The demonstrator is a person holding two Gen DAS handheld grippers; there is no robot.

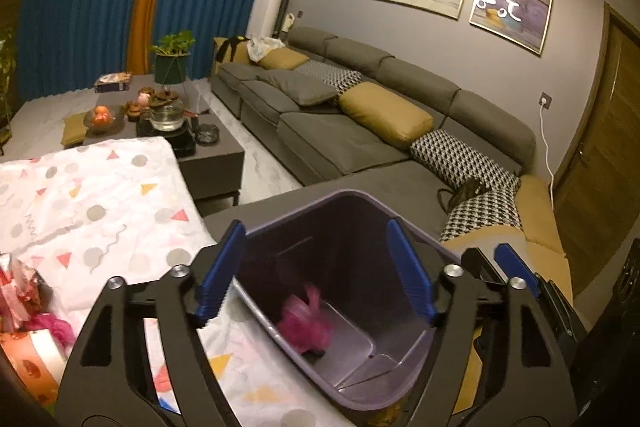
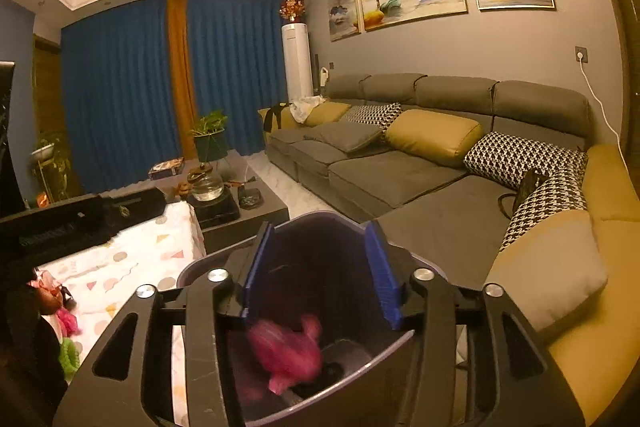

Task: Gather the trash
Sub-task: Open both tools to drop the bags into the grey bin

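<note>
Both grippers over the bin, jaws apart, nothing held.

Left gripper (image 1: 316, 271) spread wide above the purple bin (image 1: 360, 219); right gripper (image 2: 320, 271) also parted, less wide, over the same opening. Pink crumpled trash (image 1: 306, 323), blurred, sits low inside the bin, clear of all blue pads (image 1: 218, 275). Bin stands against the near right edge of the table, on its patterned cloth (image 1: 100, 195). More pink scraps (image 1: 52, 327) lie at the table's left edge. Grey sofa (image 1: 344, 131) beyond.
</note>
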